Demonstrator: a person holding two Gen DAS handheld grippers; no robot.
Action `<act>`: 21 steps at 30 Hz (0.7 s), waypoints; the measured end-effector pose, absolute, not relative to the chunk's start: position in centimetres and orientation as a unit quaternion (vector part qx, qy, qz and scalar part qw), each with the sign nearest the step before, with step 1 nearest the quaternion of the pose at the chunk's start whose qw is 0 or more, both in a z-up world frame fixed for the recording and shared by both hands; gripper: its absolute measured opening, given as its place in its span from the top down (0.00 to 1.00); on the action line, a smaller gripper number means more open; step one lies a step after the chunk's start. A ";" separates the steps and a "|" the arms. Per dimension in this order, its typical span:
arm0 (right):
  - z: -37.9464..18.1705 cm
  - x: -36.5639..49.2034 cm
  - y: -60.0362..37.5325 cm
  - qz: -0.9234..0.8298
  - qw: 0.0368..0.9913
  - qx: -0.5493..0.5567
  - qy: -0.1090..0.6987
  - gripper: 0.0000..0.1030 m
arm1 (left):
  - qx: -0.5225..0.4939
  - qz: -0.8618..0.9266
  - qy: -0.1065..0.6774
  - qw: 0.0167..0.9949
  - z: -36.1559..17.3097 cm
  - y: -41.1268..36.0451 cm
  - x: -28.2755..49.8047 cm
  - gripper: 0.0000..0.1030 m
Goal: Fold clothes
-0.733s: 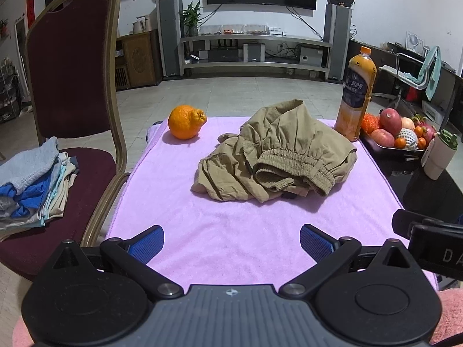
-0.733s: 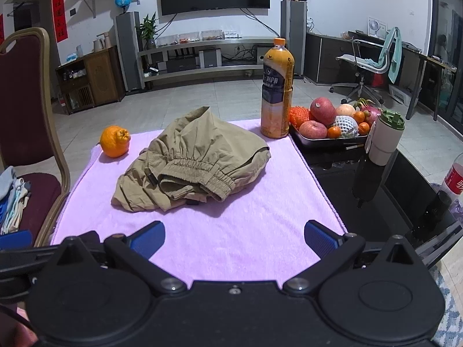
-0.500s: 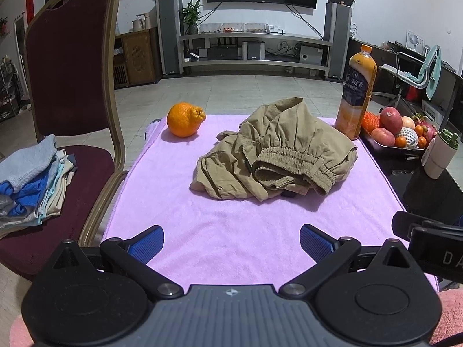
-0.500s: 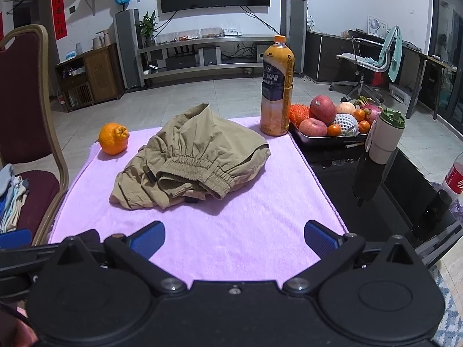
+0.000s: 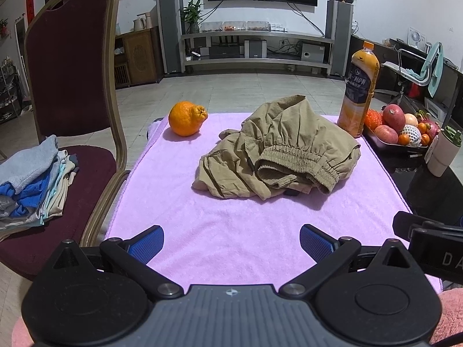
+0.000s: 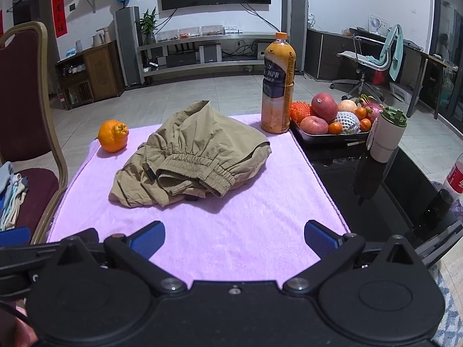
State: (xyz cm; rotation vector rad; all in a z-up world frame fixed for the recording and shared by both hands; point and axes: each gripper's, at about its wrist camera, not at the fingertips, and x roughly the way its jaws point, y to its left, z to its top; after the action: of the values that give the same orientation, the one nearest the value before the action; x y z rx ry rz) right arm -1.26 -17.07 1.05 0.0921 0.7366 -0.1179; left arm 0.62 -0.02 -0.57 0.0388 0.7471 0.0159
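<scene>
Crumpled khaki shorts lie at the centre of the frame on the pink towel, elastic waistband facing the cameras. The left gripper and right gripper hover at the lower edge, jaws spread wide and empty. An orange sits upper left; a juice bottle stands upper right.

The shorts lie crumpled, their legs folded under and hidden. The clothes pile on the chair runs off the left edge.
</scene>
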 end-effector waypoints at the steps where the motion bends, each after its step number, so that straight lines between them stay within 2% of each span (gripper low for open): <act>1: 1.0 -1.2 -17.1 -0.058 0.930 0.045 0.360 0.00 | 0.019 0.008 0.365 0.931 -0.6 0.0 0.6 0.01; 21: 0.7 -1.1 -17.0 -0.056 0.928 0.046 0.365 0.00 | 0.020 0.008 0.371 0.929 -0.9 0.0 0.8 0.01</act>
State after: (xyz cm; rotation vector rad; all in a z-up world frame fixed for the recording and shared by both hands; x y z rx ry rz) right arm -1.08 -17.02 0.74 0.0943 0.7483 -0.1157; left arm 0.85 0.00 -0.89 0.0413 0.7592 0.0166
